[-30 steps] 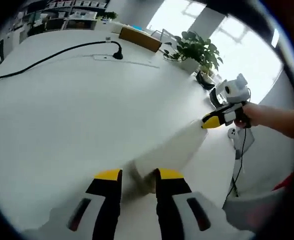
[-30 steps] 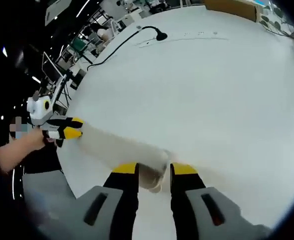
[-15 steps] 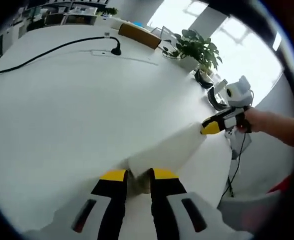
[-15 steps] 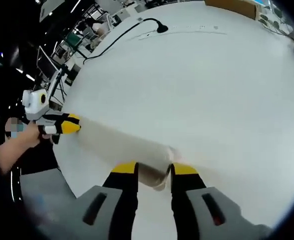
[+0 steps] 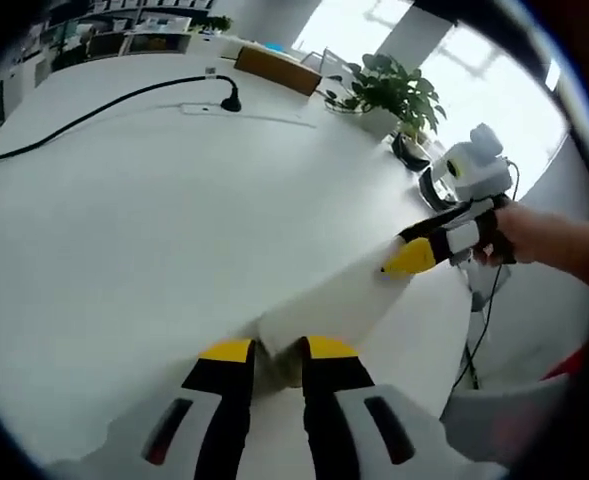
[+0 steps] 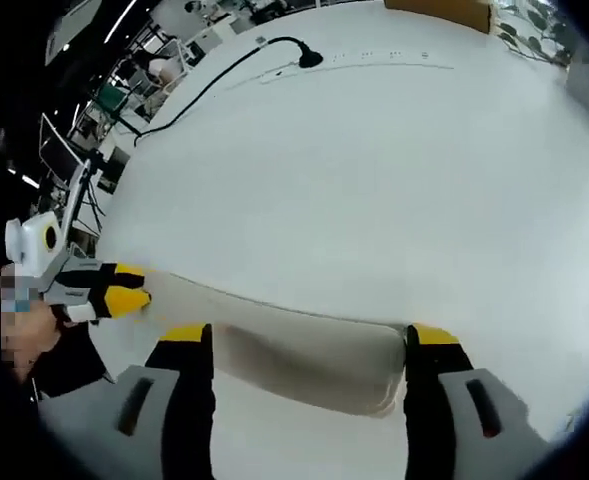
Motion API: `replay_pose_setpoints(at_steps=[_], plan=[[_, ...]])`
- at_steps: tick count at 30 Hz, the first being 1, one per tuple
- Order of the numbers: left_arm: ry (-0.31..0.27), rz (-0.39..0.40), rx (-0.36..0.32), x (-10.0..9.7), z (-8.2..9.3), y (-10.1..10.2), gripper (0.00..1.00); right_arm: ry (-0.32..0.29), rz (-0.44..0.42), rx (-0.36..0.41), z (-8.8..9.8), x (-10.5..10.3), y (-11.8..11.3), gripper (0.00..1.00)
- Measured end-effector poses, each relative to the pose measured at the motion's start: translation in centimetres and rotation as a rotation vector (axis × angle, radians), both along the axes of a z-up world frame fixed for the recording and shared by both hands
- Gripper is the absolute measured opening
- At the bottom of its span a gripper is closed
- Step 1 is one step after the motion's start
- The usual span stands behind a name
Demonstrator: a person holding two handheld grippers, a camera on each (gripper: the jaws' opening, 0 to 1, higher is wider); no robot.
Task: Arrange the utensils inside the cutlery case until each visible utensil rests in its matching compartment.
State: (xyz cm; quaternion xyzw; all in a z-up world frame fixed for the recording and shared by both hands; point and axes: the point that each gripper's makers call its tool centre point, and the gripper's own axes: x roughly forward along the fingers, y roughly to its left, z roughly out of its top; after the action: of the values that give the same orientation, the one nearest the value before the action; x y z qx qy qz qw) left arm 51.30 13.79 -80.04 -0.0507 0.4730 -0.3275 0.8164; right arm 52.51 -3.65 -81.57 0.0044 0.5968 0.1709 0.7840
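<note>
The cutlery case (image 5: 324,305) lies flat on the white table (image 5: 154,200), a long pale closed-looking box whose inside you cannot see, so nothing of its compartments or any utensils can be told.

Your left gripper (image 5: 267,352) has its yellow-tipped jaws drawn close together, pinching one narrow end of the case between them. In the right gripper view, that same gripper (image 6: 134,297) meets the far end of the case (image 6: 294,345), with your hand (image 6: 29,320) wrapped around its grip.

Your right gripper (image 6: 309,335) stands with its jaws spread wide, one to each side of the near end of the case; the case sits between them, and you cannot tell whether either jaw touches it. In the left gripper view, this gripper (image 5: 409,258) sits at the far end of the case, its yellow tip right at the case's edge, held in your other hand (image 5: 534,235).

Farther out, a black cable (image 5: 94,105) runs across the table to a plug. A potted plant (image 5: 394,90) stands beyond the table's far edge, near a bright window.
</note>
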Motion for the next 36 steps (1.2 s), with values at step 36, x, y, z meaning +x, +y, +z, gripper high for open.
replay_pose_setpoints(at_steps=[36], plan=[[0.087,0.149,-0.006,-1.6,-0.1,0.9,0.18,-0.113,-0.030,0.060,0.2,-0.9,0.6,0.75]])
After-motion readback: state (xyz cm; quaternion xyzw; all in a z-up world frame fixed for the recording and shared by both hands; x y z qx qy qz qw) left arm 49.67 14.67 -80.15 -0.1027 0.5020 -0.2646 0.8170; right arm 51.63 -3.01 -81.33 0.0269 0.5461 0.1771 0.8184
